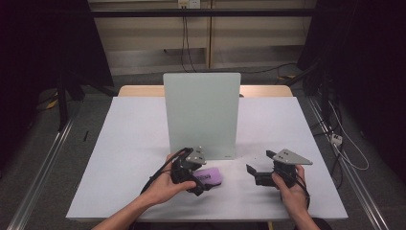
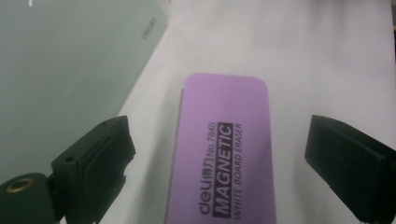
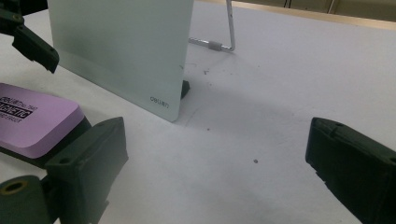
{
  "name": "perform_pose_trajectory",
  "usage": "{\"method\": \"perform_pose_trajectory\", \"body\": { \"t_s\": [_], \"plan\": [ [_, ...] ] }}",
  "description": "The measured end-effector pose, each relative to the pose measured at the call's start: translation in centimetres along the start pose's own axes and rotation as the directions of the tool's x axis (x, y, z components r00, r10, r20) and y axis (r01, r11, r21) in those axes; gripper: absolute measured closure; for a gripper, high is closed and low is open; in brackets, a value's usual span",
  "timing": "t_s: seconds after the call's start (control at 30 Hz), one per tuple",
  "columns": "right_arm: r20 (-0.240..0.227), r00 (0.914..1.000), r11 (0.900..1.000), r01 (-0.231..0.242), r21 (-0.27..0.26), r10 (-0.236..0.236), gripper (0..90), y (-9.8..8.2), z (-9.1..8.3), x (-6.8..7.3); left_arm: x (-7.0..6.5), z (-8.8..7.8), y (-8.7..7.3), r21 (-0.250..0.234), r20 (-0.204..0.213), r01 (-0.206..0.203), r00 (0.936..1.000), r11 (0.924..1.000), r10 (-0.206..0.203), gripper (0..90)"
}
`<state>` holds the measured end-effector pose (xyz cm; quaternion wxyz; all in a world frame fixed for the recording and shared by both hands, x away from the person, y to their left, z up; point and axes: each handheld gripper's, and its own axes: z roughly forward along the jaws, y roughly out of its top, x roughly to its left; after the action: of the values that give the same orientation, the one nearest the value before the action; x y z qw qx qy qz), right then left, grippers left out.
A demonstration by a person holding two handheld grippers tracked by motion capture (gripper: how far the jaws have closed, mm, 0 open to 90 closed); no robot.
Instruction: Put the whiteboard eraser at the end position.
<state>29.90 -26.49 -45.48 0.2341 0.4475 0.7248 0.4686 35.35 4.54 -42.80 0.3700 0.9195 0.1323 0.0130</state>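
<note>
Lying flat on the white desk [image 1: 134, 143], the purple whiteboard eraser [image 2: 224, 149] sits near the front edge, just in front of the upright pale green glass board [image 1: 201, 112] and toward its right corner. The left gripper [image 1: 198, 179] hovers over the eraser's near end with its jaws spread wide on either side, released and not touching it. To the right, well apart from the eraser, the right gripper [image 1: 253, 172] is held above bare desk, its jaws also released with nothing between them.
</note>
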Motion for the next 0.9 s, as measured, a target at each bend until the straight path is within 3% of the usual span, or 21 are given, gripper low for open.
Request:
{"method": "perform_pose_trajectory", "body": {
  "t_s": [0.13,0.27,0.33,0.47,0.67,0.73,0.83,0.9],
  "plan": [
    [0.000,1.0000,1.000,0.001,0.000,-0.001,5.7,0.0,0.0,0.0,0.3,-0.5,-0.1,-0.025,-0.020,0.021,0.9996,0.9995,-0.022,6.8],
    [-0.001,1.0000,1.000,0.001,0.000,-0.001,5.8,0.0,0.0,0.0,1.0,-1.5,-0.4,-0.066,-0.085,0.062,0.9941,0.9959,-0.067,6.4],
    [-0.001,1.0000,1.000,0.001,-0.001,-0.001,5.7,0.0,0.0,0.0,1.3,-1.6,-0.5,-0.082,-0.063,0.068,0.9953,0.9943,-0.073,6.4],
    [0.000,1.0000,1.000,0.000,0.000,0.000,5.8,0.0,0.0,0.0,1.6,-2.5,-0.9,-0.127,-0.136,0.104,0.9833,0.9864,-0.121,6.0],
    [-0.002,1.0000,1.000,0.004,0.001,-0.004,5.7,0.0,0.0,0.0,2.1,-3.6,-1.3,-0.159,-0.147,0.111,0.9798,0.9809,-0.135,5.9],
    [-0.002,1.0000,1.000,0.003,0.003,-0.003,5.8,0.0,0.0,0.0,2.2,-3.9,-1.6,-0.188,-0.139,0.116,0.9800,0.9753,-0.143,5.9],
    [0.000,1.0000,1.000,0.003,0.001,-0.003,5.7,0.0,0.1,0.1,2.4,-4.2,-1.8,-0.184,-0.148,0.118,0.9781,0.9757,-0.146,5.9],
    [0.001,1.0000,1.000,0.008,0.004,-0.008,5.7,0.0,0.1,0.1,2.7,-4.8,-2.3,-0.205,-0.147,0.132,0.9754,0.9699,-0.164,5.9]
  ]
}}
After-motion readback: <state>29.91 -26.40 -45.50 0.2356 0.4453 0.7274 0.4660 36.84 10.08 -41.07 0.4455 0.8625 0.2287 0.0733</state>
